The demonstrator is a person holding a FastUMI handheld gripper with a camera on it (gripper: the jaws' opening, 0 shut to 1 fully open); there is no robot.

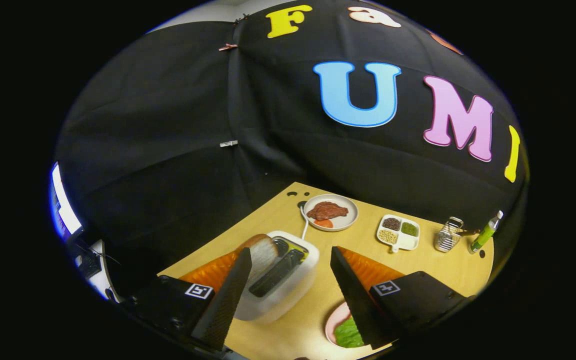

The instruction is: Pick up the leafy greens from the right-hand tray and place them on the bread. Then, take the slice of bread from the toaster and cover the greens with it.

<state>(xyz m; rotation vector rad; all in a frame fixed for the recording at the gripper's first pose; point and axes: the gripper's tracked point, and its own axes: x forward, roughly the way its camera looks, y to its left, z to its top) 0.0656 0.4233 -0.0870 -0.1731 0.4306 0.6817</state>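
Claw (pixel 288 280) hangs above the counter (pixel 433 265) with its two fingers spread wide apart and nothing between them but open air. Under the gap sits the white toaster (pixel 280 285), and a slice of bread (pixel 263 252) stands up out of its near slot, just beside the left finger's tip. Down by the right finger, a pink plate (pixel 334 322) peeks out with leafy greens (pixel 348 334) lying on it; the finger covers part of the plate, so whether bread lies under the leaves cannot be told.

On that evidence, it looks as though the greens are already where they belong and the second step is in hand: going for the toaster slice. That is a judgement, not a certainty.

Beyond the fingers, well apart from the action, a white plate (pixel 330 212) carries a piece of reddish meat with something orange beside it, a divided dish (pixel 398 232) holds beans and seeds in its compartments, and a small wire basket (pixel 448 235) stands next to a green bottle (pixel 485 232).

Next move calls for dropping and swinging left, so the bread's top edge comes between the fingers, then closing on its flat faces and lifting straight up, clear of the slot.
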